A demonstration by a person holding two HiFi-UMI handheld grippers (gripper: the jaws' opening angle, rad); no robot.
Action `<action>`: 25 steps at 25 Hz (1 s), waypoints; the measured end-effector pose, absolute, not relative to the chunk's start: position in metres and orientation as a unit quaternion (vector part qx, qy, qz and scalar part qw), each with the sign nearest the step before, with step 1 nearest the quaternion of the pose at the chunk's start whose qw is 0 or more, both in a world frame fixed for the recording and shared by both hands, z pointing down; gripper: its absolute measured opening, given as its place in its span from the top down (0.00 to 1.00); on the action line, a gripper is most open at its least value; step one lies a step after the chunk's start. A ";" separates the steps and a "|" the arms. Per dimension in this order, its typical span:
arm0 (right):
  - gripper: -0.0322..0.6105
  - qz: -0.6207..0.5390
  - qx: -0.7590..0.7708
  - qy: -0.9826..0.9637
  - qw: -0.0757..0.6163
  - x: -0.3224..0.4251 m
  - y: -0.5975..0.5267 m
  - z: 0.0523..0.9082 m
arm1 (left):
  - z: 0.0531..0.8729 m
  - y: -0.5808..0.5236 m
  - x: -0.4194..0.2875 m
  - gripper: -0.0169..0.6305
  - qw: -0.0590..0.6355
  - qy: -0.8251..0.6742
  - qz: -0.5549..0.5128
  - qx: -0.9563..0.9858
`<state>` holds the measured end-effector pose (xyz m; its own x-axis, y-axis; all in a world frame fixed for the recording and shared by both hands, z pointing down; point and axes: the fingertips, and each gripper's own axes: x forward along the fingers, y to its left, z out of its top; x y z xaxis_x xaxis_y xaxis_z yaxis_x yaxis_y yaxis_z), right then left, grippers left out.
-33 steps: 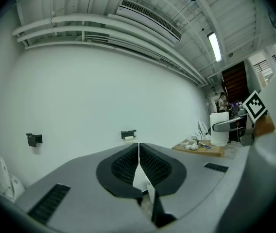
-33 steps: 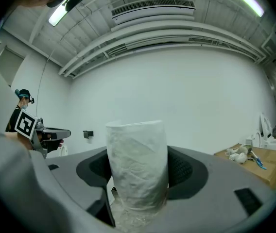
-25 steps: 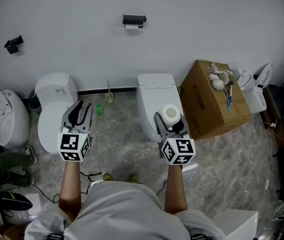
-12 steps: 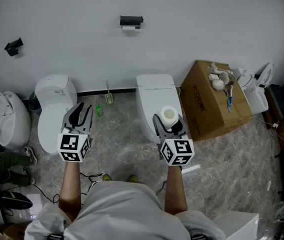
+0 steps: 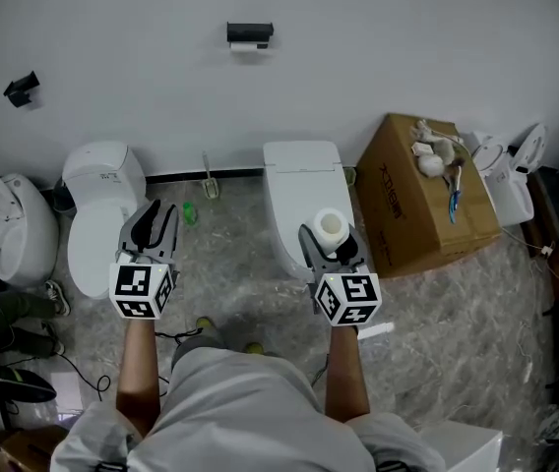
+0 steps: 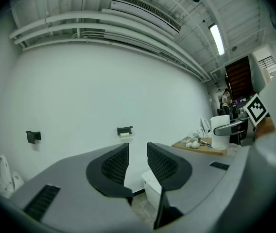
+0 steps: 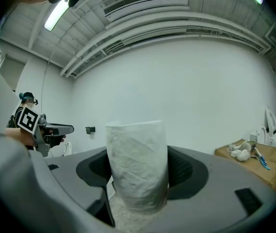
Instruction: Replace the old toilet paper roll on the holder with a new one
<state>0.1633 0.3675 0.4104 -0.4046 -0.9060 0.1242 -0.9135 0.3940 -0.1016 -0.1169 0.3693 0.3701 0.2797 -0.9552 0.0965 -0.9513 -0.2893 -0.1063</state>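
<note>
Right gripper point(image 5: 330, 242): the jaws are clamped on the new toilet paper roll point(image 5: 332, 225). The roll stands upright between the pads with its core opening facing up. In the right gripper view the roll point(image 7: 137, 166) fills the gap between the jaws and rises well above them.

Left gripper point(image 5: 152, 219): the jaws stand apart with a narrow gap, and nothing is between them. I confirm this in the left gripper view point(image 6: 137, 161).

Holder point(image 5: 249, 33): a black bracket mounted on the white wall, with the old roll point(image 5: 249, 45) showing as a pale strip directly beneath it. It is well apart from both grippers. In the head view it sits higher in the frame and falls between the two grippers side to side. In the left gripper view the holder point(image 6: 125, 130) appears just above the tip of the left jaw, nearly in line with the gap.

In the head view the new roll overlaps the lid of the white toilet point(image 5: 299, 190), beside the cardboard box point(image 5: 422, 200).

Change since the earlier frames:
- The holder has shifted slightly up and to the left in the head view.
- Both toilets and the box have shifted with it.
- One of my feet now sits further forward on the floor.
- Both grippers keep the same places in the frame.
- The grip on the new roll is unchanged.
- The left jaws remain at much the same spacing.
</note>
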 end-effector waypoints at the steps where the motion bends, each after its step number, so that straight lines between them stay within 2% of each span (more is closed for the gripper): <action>1: 0.46 0.076 0.544 -0.835 0.025 0.166 0.363 0.410 | 0.371 0.365 -0.115 0.79 0.013 0.597 -0.071 -0.799; 13: 0.46 0.073 0.544 -0.835 0.036 0.150 0.290 0.428 | 0.391 0.291 -0.127 0.79 0.008 0.594 -0.065 -0.802; 25: 0.46 0.091 0.565 -0.819 0.041 0.101 0.145 0.428 | 0.399 0.135 -0.174 0.79 -0.012 0.568 -0.071 -0.820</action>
